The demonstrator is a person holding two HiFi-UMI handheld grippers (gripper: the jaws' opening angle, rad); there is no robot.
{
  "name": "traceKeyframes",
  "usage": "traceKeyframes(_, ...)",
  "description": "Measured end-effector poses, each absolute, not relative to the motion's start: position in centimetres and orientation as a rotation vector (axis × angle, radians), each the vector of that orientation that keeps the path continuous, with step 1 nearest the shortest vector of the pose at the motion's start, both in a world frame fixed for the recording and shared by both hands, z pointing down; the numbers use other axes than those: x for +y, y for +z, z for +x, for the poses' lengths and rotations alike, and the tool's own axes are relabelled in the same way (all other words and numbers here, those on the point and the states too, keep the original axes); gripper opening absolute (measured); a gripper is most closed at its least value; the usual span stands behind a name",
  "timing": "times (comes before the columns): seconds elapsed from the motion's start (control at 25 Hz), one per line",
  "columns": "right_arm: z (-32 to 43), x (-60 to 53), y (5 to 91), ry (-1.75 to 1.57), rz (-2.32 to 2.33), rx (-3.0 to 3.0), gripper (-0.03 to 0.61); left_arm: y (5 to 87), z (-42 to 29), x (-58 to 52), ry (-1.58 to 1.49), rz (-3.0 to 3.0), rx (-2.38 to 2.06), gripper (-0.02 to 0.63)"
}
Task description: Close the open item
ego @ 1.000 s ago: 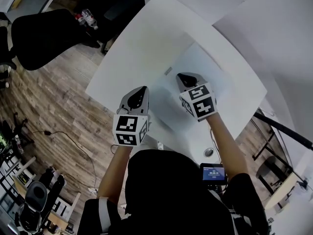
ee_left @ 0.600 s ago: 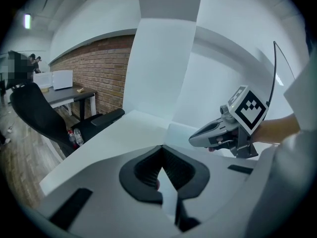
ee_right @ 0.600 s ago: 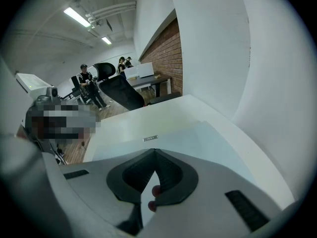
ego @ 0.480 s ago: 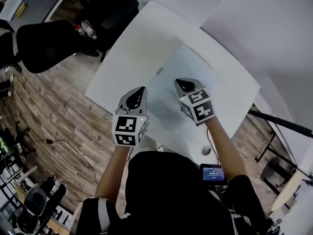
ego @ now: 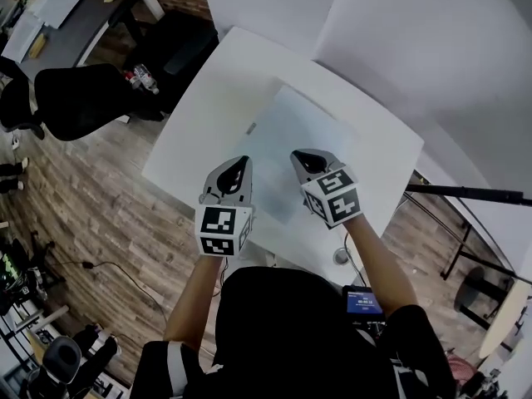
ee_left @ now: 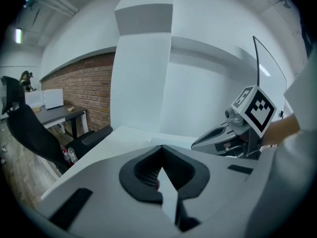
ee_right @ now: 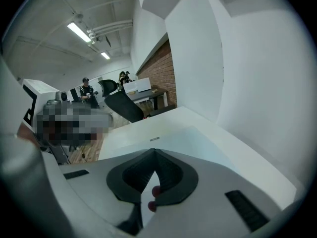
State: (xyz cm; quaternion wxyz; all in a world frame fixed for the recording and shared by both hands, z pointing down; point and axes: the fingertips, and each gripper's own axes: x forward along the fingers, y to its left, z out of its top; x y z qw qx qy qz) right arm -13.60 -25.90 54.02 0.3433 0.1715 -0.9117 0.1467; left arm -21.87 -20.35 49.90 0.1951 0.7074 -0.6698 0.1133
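Nothing that could be opened or shut shows in any view. A pale mat with a small grey tag lies on the white table. My left gripper hovers over the mat's near left edge, its jaws closed together with nothing in them. My right gripper is level with it over the mat's near part, also shut and empty. In the left gripper view the right gripper appears at the right with its marker cube.
White panels stand behind the table. Black office chairs and a water bottle are on the wood floor at the left. A dark desk is at the far left. A small screen hangs at my right side.
The head view has shifted, so the table sits higher and further left in the picture. Both grippers have drawn back a little toward the table's near edge. Both stay shut.
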Motion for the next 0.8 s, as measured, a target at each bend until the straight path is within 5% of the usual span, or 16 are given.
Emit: traceKeyframes(0.8,-2.9,-21.7,45.8,0.231,0.557,-2.539,0.038,42.3,-10.1,-17.8,0.236,2.145,-1.900,0.011)
